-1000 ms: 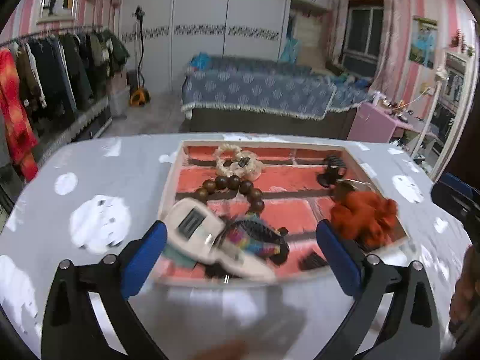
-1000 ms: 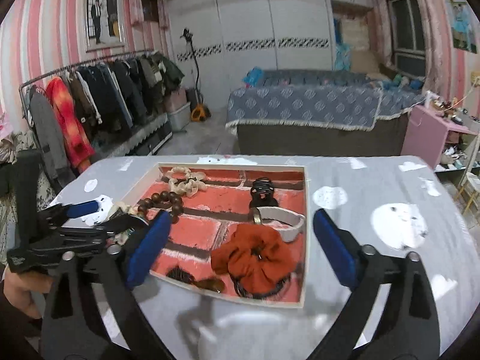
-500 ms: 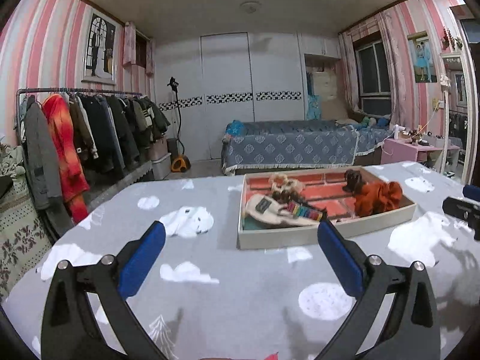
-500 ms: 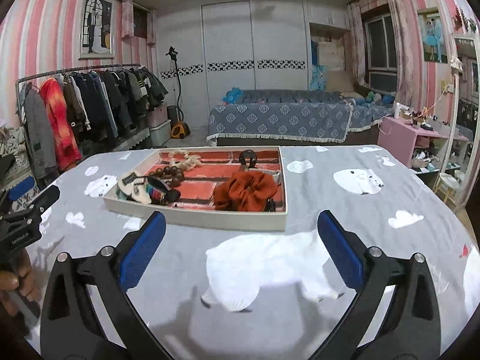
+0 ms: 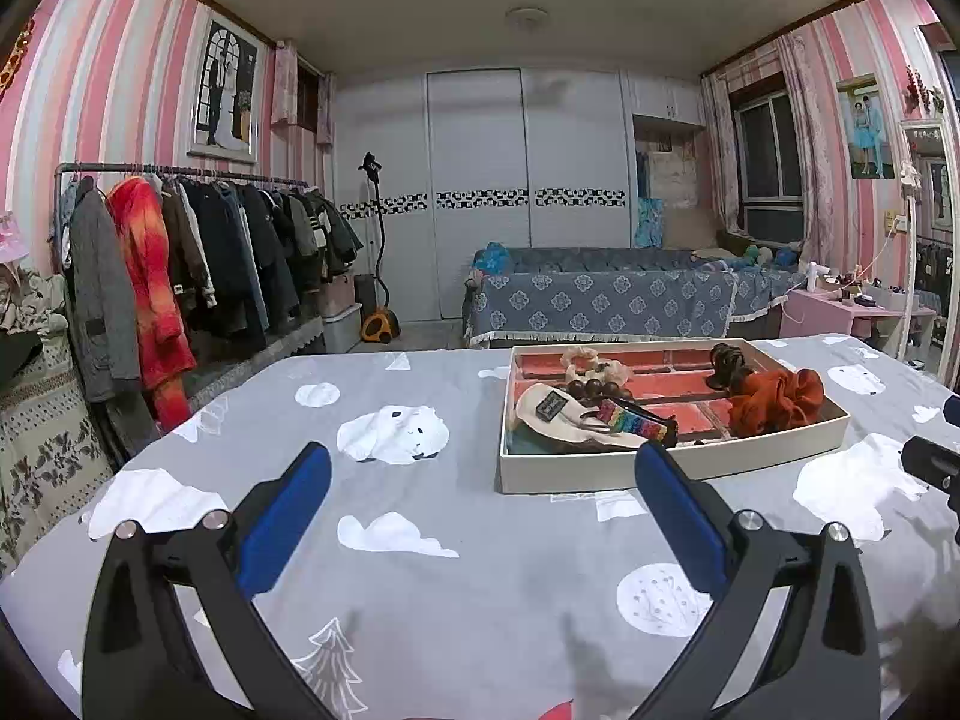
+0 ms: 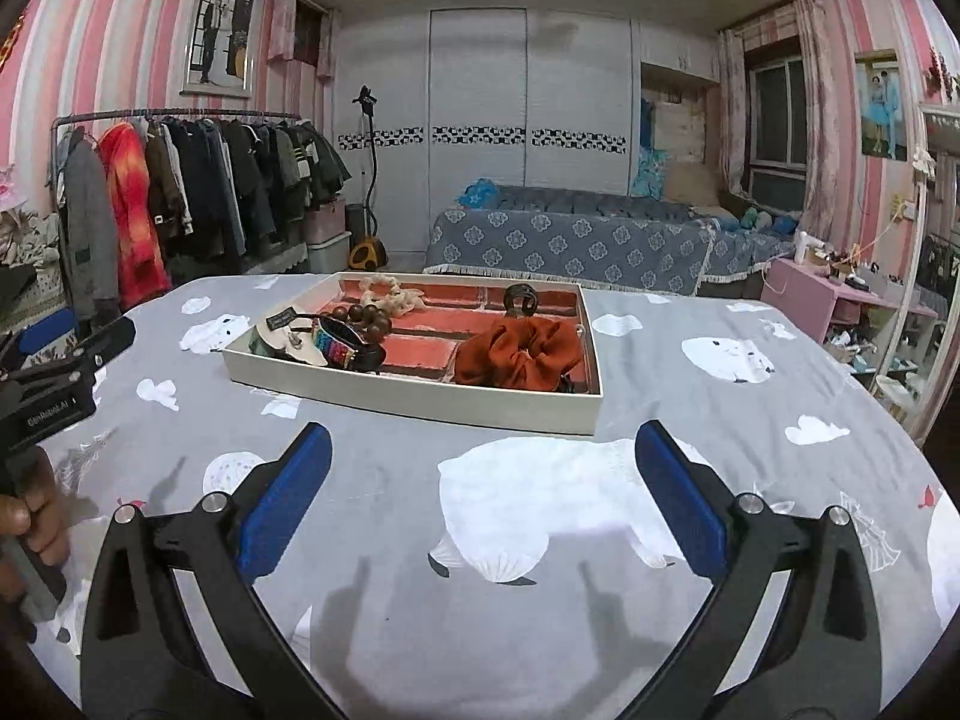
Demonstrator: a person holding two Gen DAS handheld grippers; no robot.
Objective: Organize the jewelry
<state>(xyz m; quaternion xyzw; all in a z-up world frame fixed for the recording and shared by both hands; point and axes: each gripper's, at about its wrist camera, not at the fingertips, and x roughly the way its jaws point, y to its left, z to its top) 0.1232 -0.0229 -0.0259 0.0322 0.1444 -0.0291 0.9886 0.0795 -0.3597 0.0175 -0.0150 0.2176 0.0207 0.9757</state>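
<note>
**Both grippers backed off, tray looks packed**

Pulled way back from a second ago: both grippers were right over the tray, now they sit low and well clear of it. Left gripper (image 5: 483,471) and right gripper (image 6: 483,453) are both spread wide, holding nothing. Everything's in the tray (image 6: 420,402): scrunchie (image 6: 521,353), beads (image 6: 366,318), claw clip (image 6: 519,299), watch (image 5: 555,414). Looks like the sorting's basically wrapped. If anything's left, the next move is reaching back in.
</note>
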